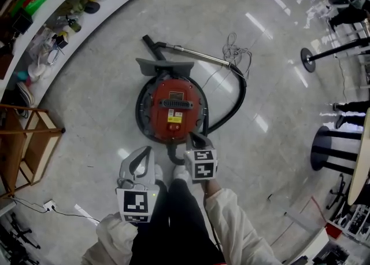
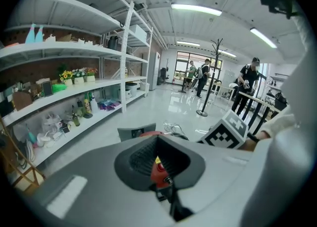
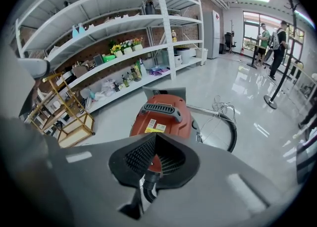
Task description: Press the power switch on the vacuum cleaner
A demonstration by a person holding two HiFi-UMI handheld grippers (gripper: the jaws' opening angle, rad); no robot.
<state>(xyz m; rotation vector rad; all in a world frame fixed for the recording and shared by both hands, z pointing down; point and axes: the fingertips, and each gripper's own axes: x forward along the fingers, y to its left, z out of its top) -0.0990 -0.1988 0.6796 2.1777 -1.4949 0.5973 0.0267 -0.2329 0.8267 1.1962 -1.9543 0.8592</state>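
The red round vacuum cleaner [image 1: 172,107] stands on the floor in front of my feet, with a black handle and a yellow label on top. Its black hose [image 1: 238,99] loops round the right side to a metal wand and a grey floor head [image 1: 165,65]. My right gripper [image 1: 194,136] is shut and empty, its tip over the near rim of the vacuum [image 3: 161,117]. My left gripper [image 1: 148,150] is shut and empty, short of the vacuum on its near left. Red body [image 2: 158,169] shows through the left jaws. I cannot pick out the power switch.
Shelves with bottles and small goods [image 1: 63,9] curve along the left. A wooden rack [image 1: 26,142] stands at the left, a power strip [image 1: 50,205] near it. A loose cable [image 1: 236,52] lies by the wand. A stand base [image 1: 308,59] and a black stool [image 1: 328,148] are at the right.
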